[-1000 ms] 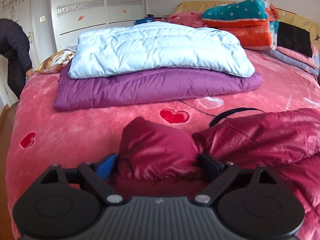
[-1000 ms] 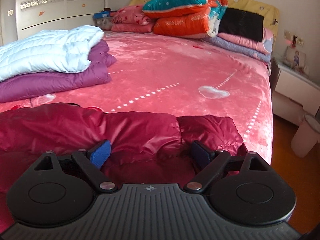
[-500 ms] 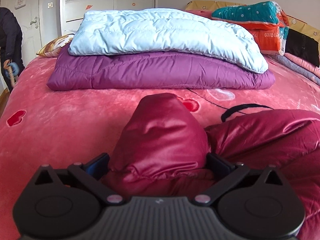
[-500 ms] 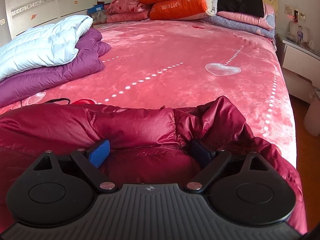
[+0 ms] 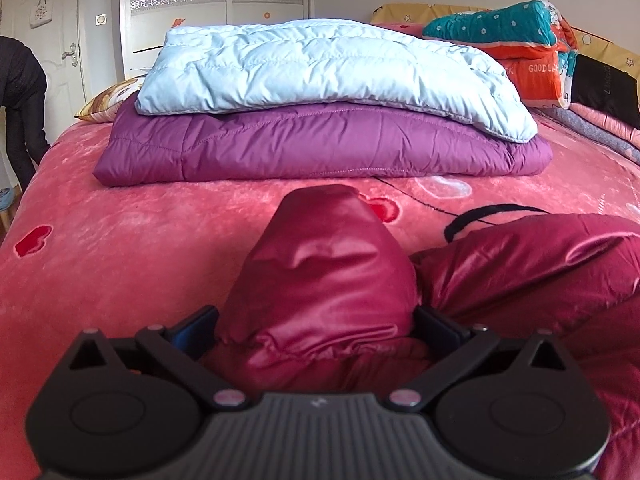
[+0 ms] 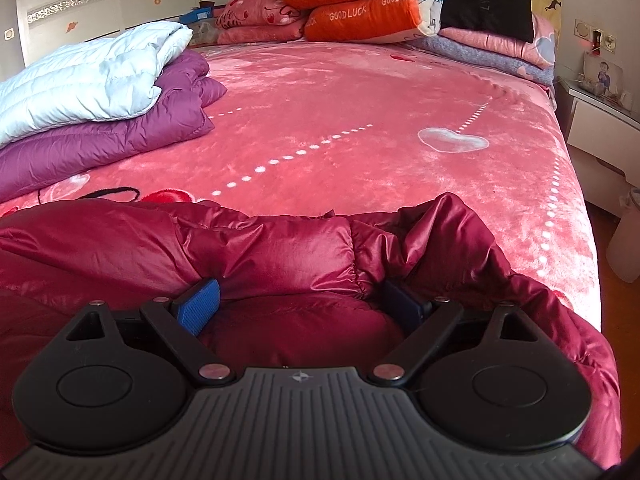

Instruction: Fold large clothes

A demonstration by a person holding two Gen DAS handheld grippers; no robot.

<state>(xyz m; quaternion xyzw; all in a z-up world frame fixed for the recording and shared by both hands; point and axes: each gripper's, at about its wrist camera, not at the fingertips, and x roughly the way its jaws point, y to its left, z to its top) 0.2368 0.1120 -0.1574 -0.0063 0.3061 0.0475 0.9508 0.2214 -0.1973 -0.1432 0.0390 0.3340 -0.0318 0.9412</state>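
Maroon puffer jacket (image 5: 328, 276) bunches between my left hand-held gripper (image 5: 316, 326), clamped on it. My right hand-held gripper (image 6: 300, 296) clamps its edge too. Folded purple jacket (image 5: 320, 148) lies at 12 o'clock on the bed (image 6: 360, 120).

Glossy crimson jacket (image 5: 332, 276), pink heart-patterned blanket (image 6: 360, 120), pale-blue coat (image 5: 320, 64) over purple coat (image 5: 320, 144).

Both cameras sit low at the foot of the bed (image 5: 120, 248), very near the red jacket (image 5: 332, 280), facing the headboard. Both views share the folded purple quilt (image 6: 100, 140).
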